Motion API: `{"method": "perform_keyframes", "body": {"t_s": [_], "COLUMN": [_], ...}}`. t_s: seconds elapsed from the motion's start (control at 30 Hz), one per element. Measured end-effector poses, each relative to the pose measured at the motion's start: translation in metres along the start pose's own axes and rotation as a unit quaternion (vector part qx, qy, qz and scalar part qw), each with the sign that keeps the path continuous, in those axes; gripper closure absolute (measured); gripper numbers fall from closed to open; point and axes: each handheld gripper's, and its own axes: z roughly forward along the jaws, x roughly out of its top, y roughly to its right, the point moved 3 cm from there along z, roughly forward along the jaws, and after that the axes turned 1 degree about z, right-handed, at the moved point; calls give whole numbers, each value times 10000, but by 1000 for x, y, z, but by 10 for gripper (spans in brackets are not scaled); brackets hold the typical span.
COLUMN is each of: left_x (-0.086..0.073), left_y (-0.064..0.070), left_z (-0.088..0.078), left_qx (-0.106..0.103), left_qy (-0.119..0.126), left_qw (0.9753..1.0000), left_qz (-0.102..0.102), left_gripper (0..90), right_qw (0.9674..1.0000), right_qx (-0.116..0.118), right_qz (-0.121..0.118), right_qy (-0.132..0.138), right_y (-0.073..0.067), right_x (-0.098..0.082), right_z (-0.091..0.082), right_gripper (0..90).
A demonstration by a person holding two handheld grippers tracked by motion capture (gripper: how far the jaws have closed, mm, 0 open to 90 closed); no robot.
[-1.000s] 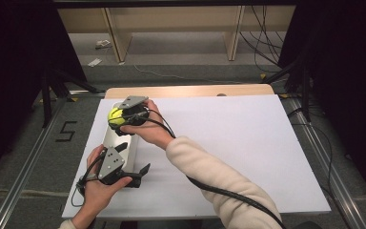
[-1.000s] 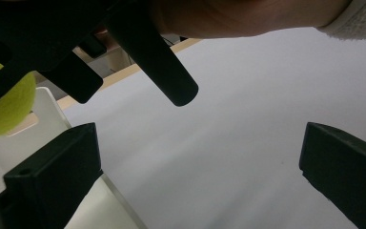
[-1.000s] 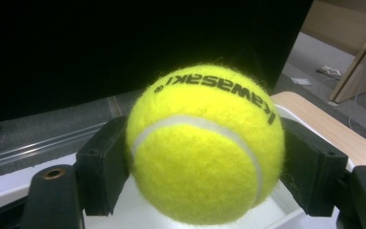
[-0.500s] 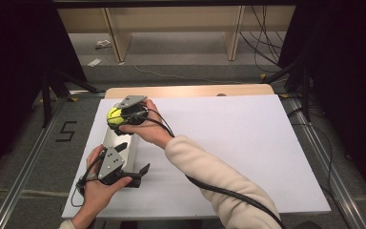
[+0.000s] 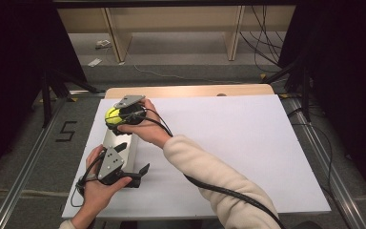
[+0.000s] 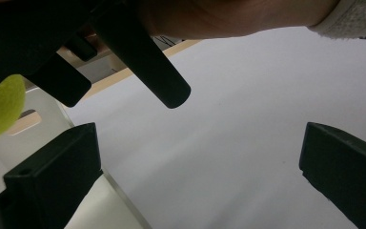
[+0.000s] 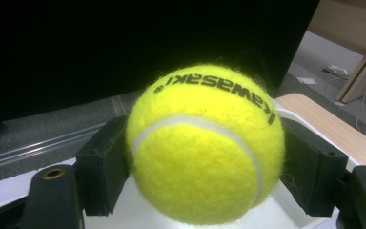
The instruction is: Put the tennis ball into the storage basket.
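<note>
Starting at the left edge of the white-covered tabletop (image 5: pixel 248 143), the left gripper (image 5: pixel 140 174) sits low near the front, held in the person's left hand (image 5: pixel 97 193), and its two black jaws stand wide apart with nothing between them. In the left gripper view those jaws frame bare white surface, one jaw touching or just beside the wall of the long white plastic tray (image 6: pixel 38 117).

That tray (image 5: pixel 119 140) runs away from the person along the tabletop's left side, just beyond the left gripper.

Moving right and farther back, the right gripper (image 5: pixel 114 117) hangs over the far end of the tray, with the right hand (image 5: pixel 147 129) wrapped round it and a cream fleece sleeve (image 5: pixel 214 181) trailing back to the bottom edge. Its jaws are clamped on the fuzzy yellow tennis ball (image 5: pixel 112 116), one pad on each side.

The right gripper view shows that ball (image 7: pixel 205 148) squeezed between the pads, black lettering on top, with the white tray below it.
</note>
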Motion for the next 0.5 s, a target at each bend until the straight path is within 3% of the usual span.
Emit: {"method": "perform_keyframes", "body": {"t_s": [0.5], "left_x": [0], "left_y": [0], "left_z": [0], "left_qx": [9], "left_qy": [-12], "left_qw": [10000], "left_qz": [10], "left_gripper": [0], "right_qw": [10000], "right_qx": [84], "right_qz": [-6], "right_qy": [-18], "right_y": [-2], "right_x": [3], "right_z": [3], "right_gripper": [260]}}
